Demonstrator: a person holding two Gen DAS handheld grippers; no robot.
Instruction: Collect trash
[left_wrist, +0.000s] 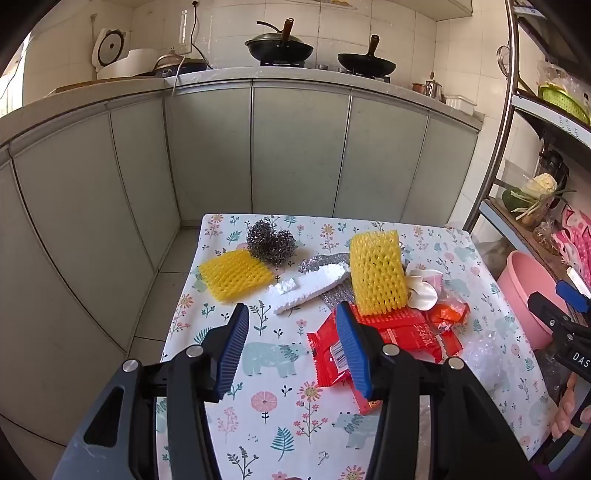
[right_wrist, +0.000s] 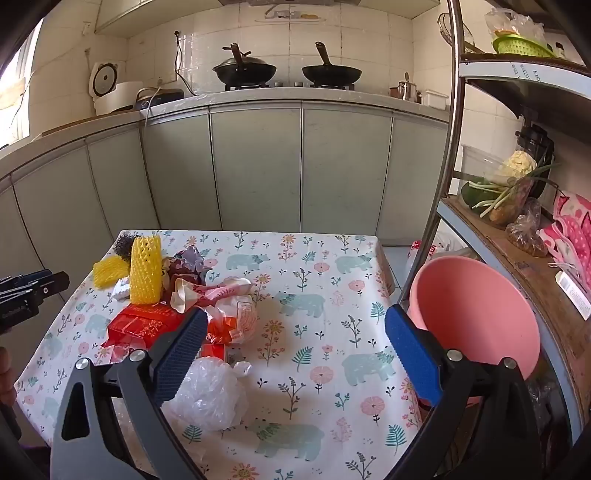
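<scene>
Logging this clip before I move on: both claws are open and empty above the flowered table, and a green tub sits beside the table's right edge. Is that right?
Not quite: the tub is pink, not green, as the right wrist view shows. The rest holds: the left claw and right claw are both open and empty above the flowered table.

On the bench (right_wrist: 332, 266) I count two yellow foam fruit nets: one flat (left_wrist: 234, 275), one standing upright (left_wrist: 376, 271). Two steel wool scrubbers (left_wrist: 271, 242) sit side by side. There is one white foam strip (left_wrist: 310, 286), one clear crumpled plastic bag (right_wrist: 210, 398) and several red wrappers (left_wrist: 332, 354), too overlapped to number. One pink basin (right_wrist: 476, 314) sits by the bench. Two black woks (right_wrist: 245, 70) stand on the stove.
</scene>
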